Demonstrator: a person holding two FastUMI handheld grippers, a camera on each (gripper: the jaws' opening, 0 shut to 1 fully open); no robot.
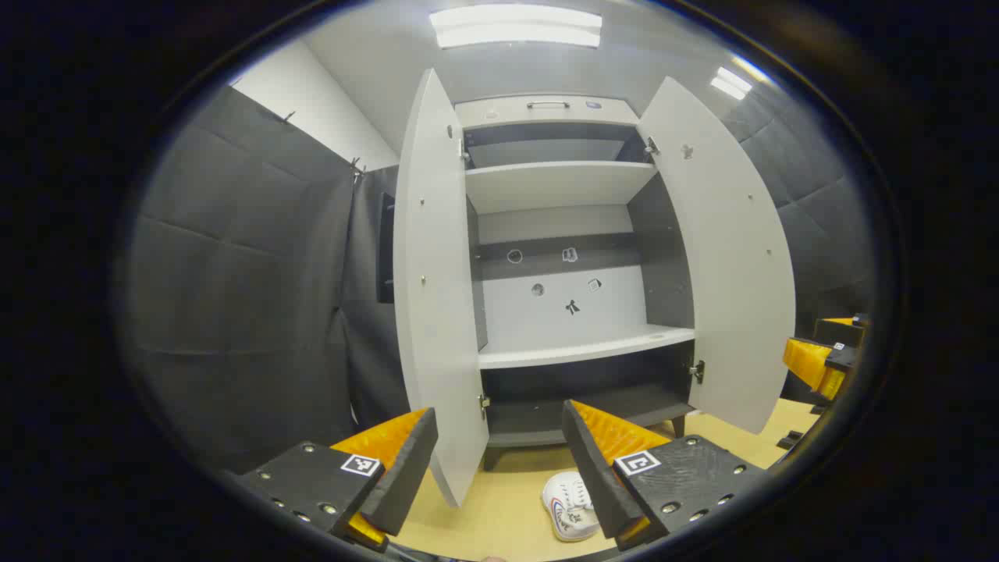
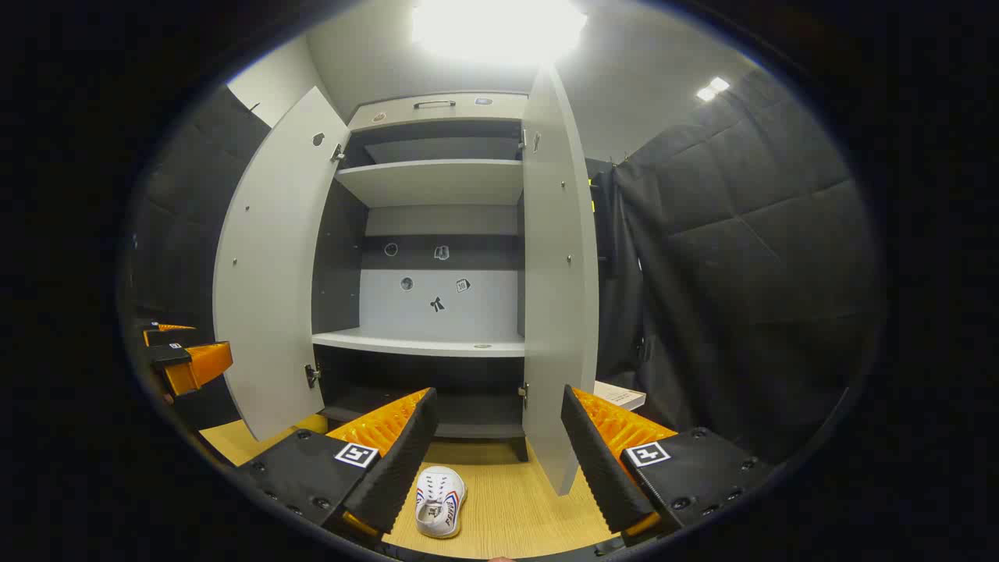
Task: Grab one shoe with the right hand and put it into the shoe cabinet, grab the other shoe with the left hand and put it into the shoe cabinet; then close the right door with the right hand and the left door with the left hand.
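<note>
A: What is the biggest thing ahead of the tongs?

B: The shoe cabinet (image 1: pixel 562 234), straight ahead of both grippers, with pale shelves and a dark interior. Both doors stand swung out. In the left gripper view the left door (image 1: pixel 437 297) rises just beyond the left gripper's (image 1: pixel 499 476) own left finger (image 1: pixel 390 460), edge-on, and the right door (image 1: pixel 726 257) stands past its right finger (image 1: pixel 616 468).

A: And from the other side?

B: In the right gripper view the cabinet (image 2: pixel 429 183) sits ahead and a little left. The right door (image 2: pixel 558 289) comes down between the right gripper's (image 2: pixel 495 468) two fingers, nearer the right one, while the left door (image 2: pixel 273 273) opens out above the left one.

A: How do the tongs stand?

B: Both are spread wide, nothing between the fingers. The other gripper (image 1: pixel 819 359) shows far right in the left gripper view, and likewise far left (image 2: pixel 187 359) in the right gripper view; their spread I cannot tell from there.

A: The shoe?

B: A white shoe (image 2: pixel 439 499) lies on the wooden floor (image 2: pixel 515 499) in front of the cabinet, just beside the right gripper's left finger (image 2: pixel 390 460). In the left gripper view a white shoe (image 1: pixel 570 507) lies partly behind the right finger; possibly the same one.

A: Anything smaller?

B: Small stickers (image 1: pixel 572 306) on the cabinet's back panel.
</note>
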